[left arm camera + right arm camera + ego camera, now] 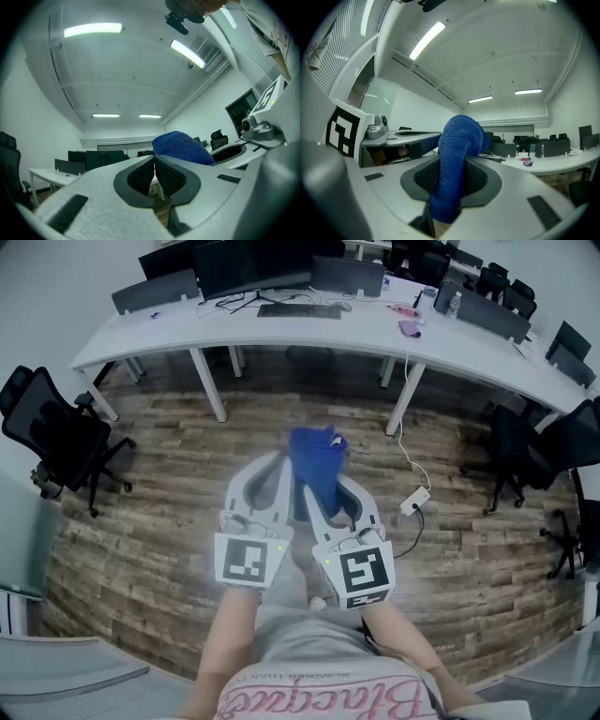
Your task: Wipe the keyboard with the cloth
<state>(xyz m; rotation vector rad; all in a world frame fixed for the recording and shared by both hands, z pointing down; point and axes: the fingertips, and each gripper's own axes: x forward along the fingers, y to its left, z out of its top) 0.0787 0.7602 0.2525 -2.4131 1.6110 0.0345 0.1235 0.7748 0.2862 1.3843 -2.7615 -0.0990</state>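
Observation:
A blue cloth [317, 461] hangs pinched between the jaws of my right gripper [324, 491], held up over the wooden floor. In the right gripper view the cloth [457, 154] fills the gap of that gripper [452, 165] and bulges out past its tips. My left gripper [279, 474] sits close beside it on the left, jaws together with nothing in them. The left gripper view shows this gripper [153, 163] shut and the cloth [180, 146] just to its right. A black keyboard [300, 311] lies far off on the long white desk [375, 332], in front of the monitors.
Monitors [253, 266] line the curved desk, with a water bottle [454, 304] and a pink object [410, 328] further right. Black office chairs stand at the left [56, 439] and right [539, 457]. A power strip [414, 501] with its cable lies on the floor.

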